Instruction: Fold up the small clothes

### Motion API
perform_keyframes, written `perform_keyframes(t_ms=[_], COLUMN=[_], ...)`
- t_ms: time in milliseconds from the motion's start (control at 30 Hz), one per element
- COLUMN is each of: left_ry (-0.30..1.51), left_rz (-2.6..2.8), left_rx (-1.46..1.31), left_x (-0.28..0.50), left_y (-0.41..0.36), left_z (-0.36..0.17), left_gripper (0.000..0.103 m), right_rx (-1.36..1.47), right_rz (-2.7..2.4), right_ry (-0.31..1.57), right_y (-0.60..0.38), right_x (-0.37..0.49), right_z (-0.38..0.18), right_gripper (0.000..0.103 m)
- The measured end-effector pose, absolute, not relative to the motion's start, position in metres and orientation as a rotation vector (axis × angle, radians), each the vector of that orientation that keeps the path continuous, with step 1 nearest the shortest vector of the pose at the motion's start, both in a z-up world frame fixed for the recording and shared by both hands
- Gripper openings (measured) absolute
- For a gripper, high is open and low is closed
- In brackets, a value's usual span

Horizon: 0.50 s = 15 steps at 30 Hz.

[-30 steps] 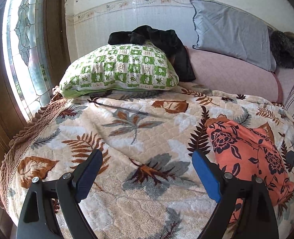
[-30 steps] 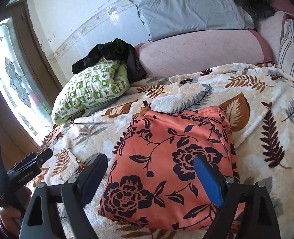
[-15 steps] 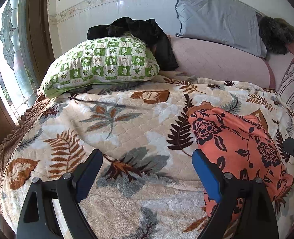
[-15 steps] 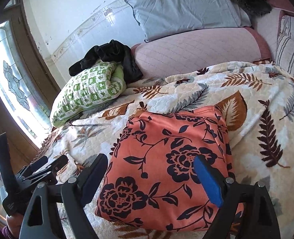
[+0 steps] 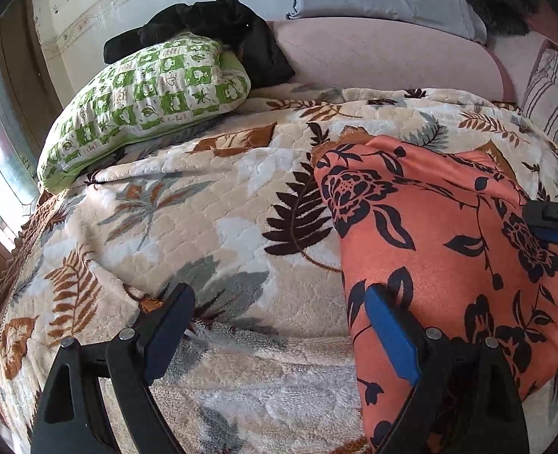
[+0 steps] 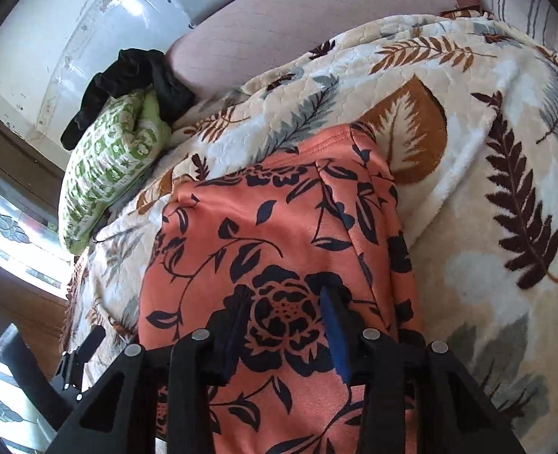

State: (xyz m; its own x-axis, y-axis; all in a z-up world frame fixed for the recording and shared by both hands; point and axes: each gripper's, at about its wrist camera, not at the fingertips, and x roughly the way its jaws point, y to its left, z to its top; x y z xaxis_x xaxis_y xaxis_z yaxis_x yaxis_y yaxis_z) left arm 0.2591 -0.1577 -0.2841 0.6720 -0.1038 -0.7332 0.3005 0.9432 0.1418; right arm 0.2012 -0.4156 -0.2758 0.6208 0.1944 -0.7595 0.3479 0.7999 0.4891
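Right gripper [image 6: 284, 316] sits low over the orange black-floral folded garment [image 6: 271, 234], fingers narrowed, fabric between them; contact unclear, so grip can't be confirmed. Left gripper [image 5: 279, 325] spread wide at the garment's left edge, right finger over the cloth. No readable text. Garment lies on a cream leaf-print quilted blanket [image 5: 211, 204]; green checked pillow [image 5: 146, 102] upper left, stained-glass window [image 6: 2, 227] far left.

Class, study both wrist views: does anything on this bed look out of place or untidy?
Yes: a black garment lies crumpled over the green checked pillow instead of folded. The orange floral garment lies folded on the leaf-print blanket.
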Motion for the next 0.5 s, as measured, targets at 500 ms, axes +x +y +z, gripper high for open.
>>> perform_keyframes(t_ms=[500], left_ry=[0.832], left_rz=[-0.218], left_rx=[0.214], left_x=[0.271], left_y=[-0.152], left_z=[-0.289], left_gripper=[0.091], right_rx=[0.534], right_rz=[-0.128], right_ry=[0.961], right_y=[-0.409], right_x=[0.256], right_z=[-0.283], right_gripper=[0.052])
